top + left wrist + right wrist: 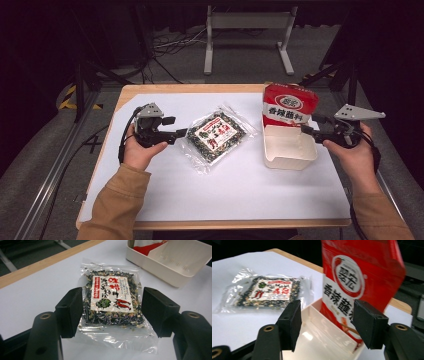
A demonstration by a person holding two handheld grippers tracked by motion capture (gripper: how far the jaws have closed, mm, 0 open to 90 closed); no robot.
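A clear packet (111,305) of dark dried bits is seen flat on the white sheet (240,185) of the table, just in front of the left gripper (181,133). In the left gripper view the packet lies between the two black jaws, which are spread wide; whether the pads touch it cannot be told. A white label with red and black signs and a picture of red chillies is stuck on the packet; the signs are too small to be read.

A red bag (359,277) is stood up at the far end of a white tray (290,150). Its white band is printed with "香辣蘸料", and a round mark is seen above it. The right gripper (304,128) is held just beside the tray's near rim, with its jaws wide apart and nothing between them.

Both grippers are held level by the hands, and each is pointed in toward the middle of the table. Tan sleeves are worn on both arms.
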